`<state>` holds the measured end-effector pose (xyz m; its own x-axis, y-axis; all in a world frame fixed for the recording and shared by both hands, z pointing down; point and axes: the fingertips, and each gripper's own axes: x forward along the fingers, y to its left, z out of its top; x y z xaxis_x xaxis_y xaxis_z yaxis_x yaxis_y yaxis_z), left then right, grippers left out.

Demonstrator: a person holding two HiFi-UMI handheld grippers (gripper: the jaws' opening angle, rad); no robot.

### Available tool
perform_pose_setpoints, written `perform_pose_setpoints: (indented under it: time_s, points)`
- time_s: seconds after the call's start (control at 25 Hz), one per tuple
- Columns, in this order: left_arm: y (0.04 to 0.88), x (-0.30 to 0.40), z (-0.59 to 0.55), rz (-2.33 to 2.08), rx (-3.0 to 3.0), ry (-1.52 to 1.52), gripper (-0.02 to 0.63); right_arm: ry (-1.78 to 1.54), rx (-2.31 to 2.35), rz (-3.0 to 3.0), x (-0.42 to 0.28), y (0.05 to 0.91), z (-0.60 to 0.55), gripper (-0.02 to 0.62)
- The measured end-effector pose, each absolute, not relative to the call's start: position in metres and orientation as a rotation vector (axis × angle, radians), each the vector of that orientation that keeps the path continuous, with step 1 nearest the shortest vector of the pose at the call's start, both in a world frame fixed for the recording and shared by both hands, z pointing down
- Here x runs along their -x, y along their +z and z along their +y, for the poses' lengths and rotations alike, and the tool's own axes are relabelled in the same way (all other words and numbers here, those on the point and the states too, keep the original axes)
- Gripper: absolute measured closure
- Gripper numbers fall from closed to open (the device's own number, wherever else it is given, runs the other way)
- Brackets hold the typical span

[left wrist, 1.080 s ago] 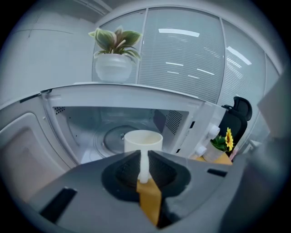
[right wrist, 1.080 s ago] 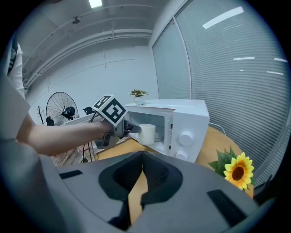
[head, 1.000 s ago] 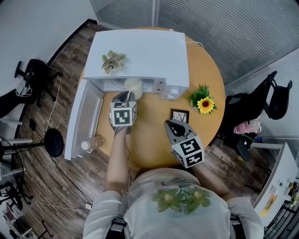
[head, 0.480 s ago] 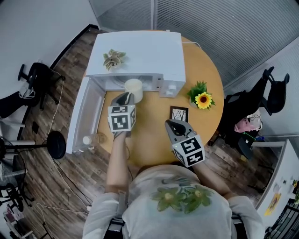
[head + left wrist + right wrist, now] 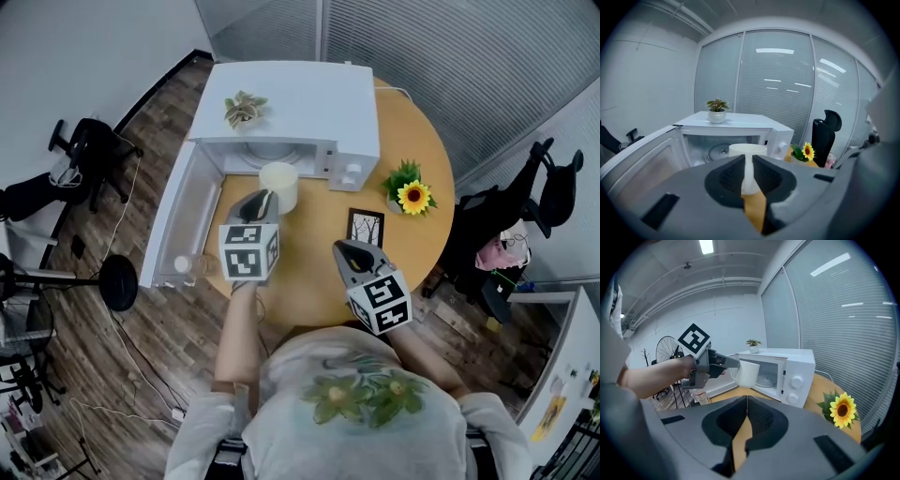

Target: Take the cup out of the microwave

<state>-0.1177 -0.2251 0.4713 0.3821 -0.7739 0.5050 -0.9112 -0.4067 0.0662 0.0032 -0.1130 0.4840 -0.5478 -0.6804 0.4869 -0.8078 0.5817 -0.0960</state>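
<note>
The cream cup hangs in the air just in front of the open white microwave, outside its cavity. My left gripper is shut on the cup's handle. In the left gripper view the handle runs down between the two pads, with the cup's rim beyond them. The turntable inside is bare. My right gripper hovers over the table nearer me. It is shut with nothing in it, and its view shows the cup held by the left gripper.
The microwave door hangs open to the left, with a small bottle by its outer end. A potted plant sits on the microwave. A sunflower pot and a small picture frame stand on the round wooden table.
My left gripper has drawn back toward me and lifted, bringing the cup from the microwave's mouth to the air in front of it. The right gripper has barely shifted.
</note>
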Motion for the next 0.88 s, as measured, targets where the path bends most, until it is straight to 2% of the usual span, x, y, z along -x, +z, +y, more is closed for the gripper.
perform_pose_setpoints:
  time_s: [0.88]
  points:
    - [0.470, 0.134, -0.160, -1.490, -2.284, 0.525, 0.555, 0.429, -1.141, -2.437, 0.014, 0.486, -0.110, 0.578]
